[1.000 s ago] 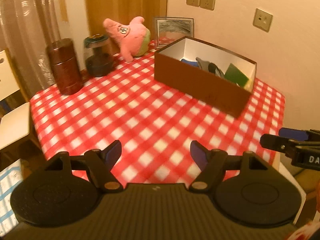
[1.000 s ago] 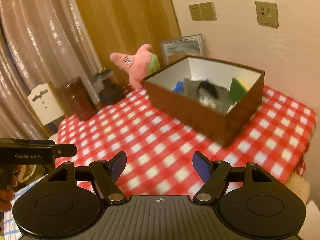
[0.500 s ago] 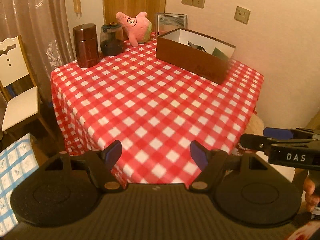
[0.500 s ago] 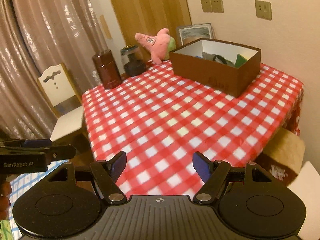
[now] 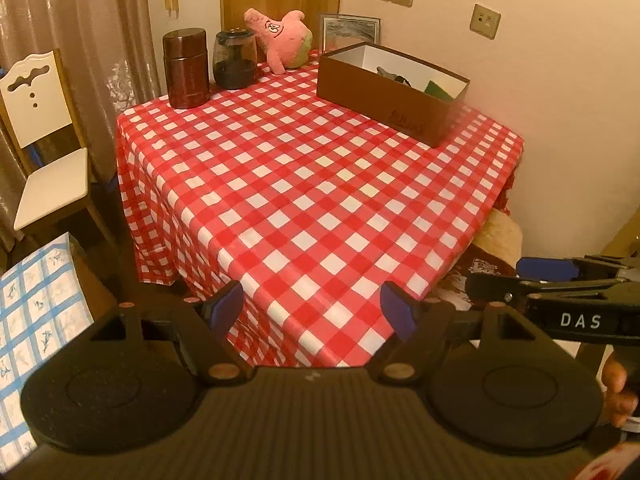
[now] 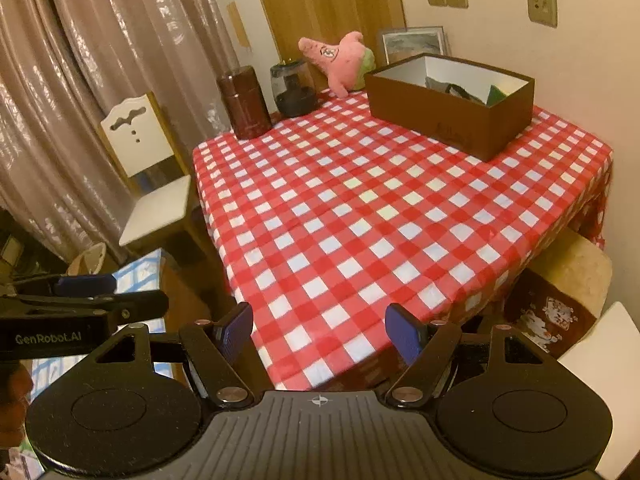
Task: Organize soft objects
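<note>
A: What changed? Both claws have pulled back from the brown open-top cardboard box; the whole red-and-white checked table shows now.

B: Claw states?

A: Left claw jaws apart, nothing between. Right claw also apart, empty.

B: Task items?

A: Grey and green soft pieces sit inside the box. The pink star-shaped plush toy is at the far edge, beside the dark glass jar and brown cylindrical canister.

B: Meaning?

A: Probably finished, or resetting before fetching the plush.
</note>
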Demonstrator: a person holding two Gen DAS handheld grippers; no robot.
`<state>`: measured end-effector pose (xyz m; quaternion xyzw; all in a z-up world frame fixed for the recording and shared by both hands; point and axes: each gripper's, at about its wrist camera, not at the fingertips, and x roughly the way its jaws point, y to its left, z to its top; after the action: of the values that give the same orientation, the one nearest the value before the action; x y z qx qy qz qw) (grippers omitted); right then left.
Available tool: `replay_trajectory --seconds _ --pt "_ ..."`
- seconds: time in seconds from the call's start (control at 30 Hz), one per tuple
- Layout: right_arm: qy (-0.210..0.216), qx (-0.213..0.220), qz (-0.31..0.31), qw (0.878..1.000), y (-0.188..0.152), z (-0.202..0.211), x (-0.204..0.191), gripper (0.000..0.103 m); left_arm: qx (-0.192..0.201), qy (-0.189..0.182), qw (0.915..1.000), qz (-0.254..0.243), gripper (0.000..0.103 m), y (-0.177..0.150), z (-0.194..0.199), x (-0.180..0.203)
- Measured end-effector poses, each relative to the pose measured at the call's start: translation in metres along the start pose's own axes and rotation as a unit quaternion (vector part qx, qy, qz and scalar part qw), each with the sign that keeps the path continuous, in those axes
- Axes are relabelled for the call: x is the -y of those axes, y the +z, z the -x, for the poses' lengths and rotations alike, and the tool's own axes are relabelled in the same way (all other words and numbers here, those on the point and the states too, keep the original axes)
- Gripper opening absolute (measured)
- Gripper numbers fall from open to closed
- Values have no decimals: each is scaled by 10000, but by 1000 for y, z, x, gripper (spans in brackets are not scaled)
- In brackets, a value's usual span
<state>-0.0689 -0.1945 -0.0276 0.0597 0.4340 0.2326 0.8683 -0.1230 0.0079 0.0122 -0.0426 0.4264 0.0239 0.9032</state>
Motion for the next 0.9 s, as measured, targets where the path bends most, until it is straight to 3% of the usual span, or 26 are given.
replay_trajectory --seconds 0.33,0.9 --pt "71 -46 81 9999 -1 9 18 73 -78 62 9999 102 74 -8 0 21" --pt "182 -109 162 9996 -9 17 21 73 -92 62 9999 109 74 -14 6 24"
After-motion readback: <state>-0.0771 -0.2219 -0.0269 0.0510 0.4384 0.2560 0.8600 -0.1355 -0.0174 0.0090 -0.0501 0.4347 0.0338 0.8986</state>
